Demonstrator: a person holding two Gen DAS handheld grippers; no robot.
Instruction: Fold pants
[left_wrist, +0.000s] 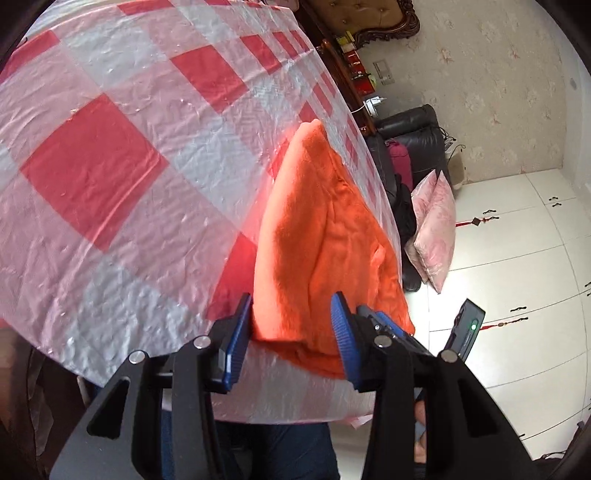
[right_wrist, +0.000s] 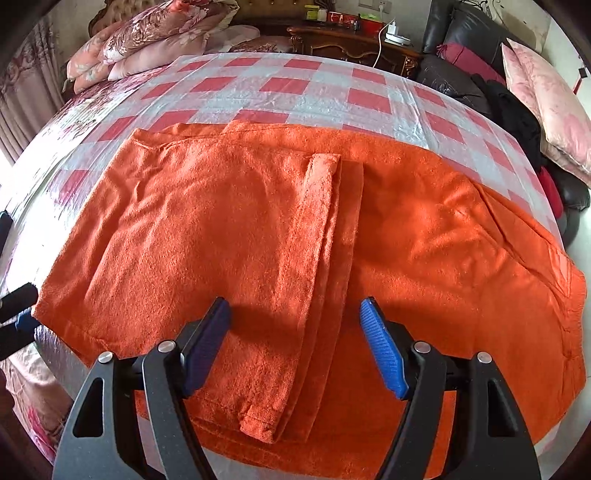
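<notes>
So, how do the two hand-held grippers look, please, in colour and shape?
Both look alike. The left hand-held gripper and the right hand-held gripper have black angular arms with cut-out holes, silver round pins at the joints, and blue ribbed pads on the fingers. No cables show.

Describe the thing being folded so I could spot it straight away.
Find the bed covered by a red-and-white checked plastic sheet. Spread across its near half lie the orange fleece pants, one part already folded over the rest. Nothing else there is bright orange or fuzzy; the pillows are pink and floral.
</notes>
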